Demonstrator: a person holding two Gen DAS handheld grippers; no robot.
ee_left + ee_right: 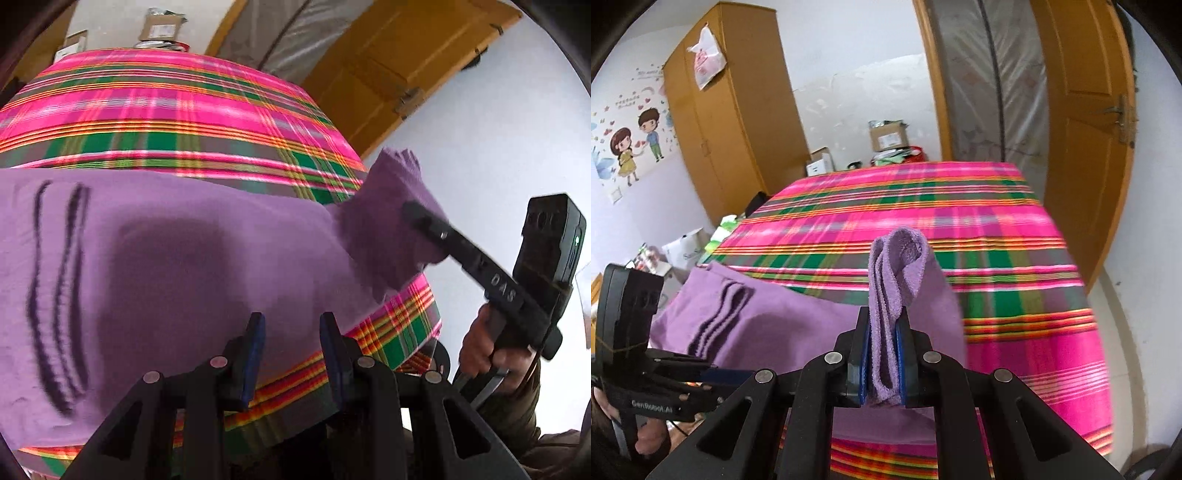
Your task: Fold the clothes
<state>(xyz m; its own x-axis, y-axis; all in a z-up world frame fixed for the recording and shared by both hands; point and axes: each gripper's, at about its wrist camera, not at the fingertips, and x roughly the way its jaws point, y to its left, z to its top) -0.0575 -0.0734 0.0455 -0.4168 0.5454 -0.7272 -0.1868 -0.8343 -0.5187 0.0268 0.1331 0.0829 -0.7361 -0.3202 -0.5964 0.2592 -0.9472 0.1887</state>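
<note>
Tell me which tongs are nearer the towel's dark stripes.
Left. The left tongs hang open over the towel, with the stripes off to their left. The right tongs are clamped on the towel's opposite corner, lifted off the bed.

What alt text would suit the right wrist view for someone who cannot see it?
The right gripper pinches a bunched corner of a purple towel above a pink plaid bedspread. The left gripper shows at the left edge.

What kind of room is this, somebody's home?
Most likely a bedroom in a home: a bed under a pink plaid cover, a tall wooden wardrobe, and cartoon couple stickers on the wall. A purple towel lies on the bed.
</note>
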